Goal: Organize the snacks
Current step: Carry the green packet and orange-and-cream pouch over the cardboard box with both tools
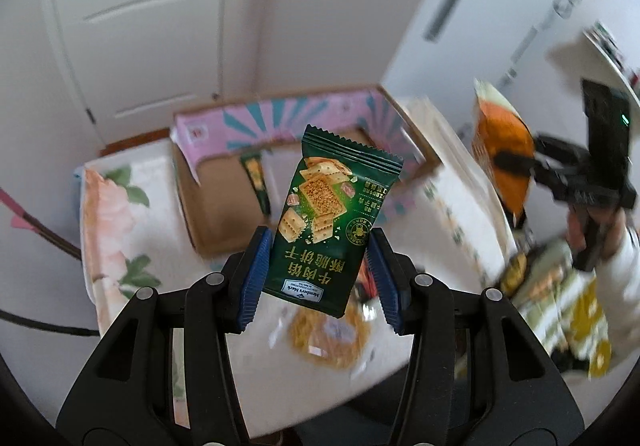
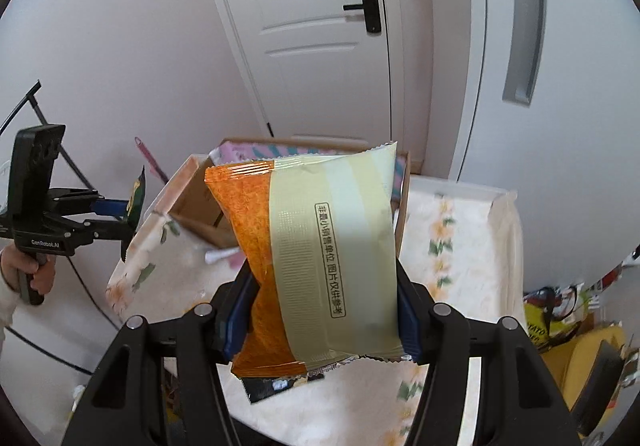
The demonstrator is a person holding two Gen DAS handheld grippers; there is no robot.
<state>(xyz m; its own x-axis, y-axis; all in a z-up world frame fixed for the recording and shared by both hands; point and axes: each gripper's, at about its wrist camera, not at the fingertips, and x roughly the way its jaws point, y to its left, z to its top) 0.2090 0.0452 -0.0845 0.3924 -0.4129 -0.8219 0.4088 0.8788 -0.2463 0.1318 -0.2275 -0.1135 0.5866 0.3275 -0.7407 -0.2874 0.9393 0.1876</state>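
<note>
While held clear above the floral cloth [image 1: 120, 230], left gripper [image 1: 318, 270] clamped on green cracker packet [image 1: 332, 222], upright, free on all sides; beyond it open cardboard box [image 1: 224, 206], one green packet [image 1: 256, 182] inside, room left around it; further right, right gripper [image 2: 324, 310] pinching orange-and-cream snack bag [image 2: 320, 246], hiding part of the box; loose snacks [image 1: 560, 298] heaped at right edge

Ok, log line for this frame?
left gripper: shut on green packet | right gripper: shut on orange packet | both held above table | box: open, one packet inside
</note>
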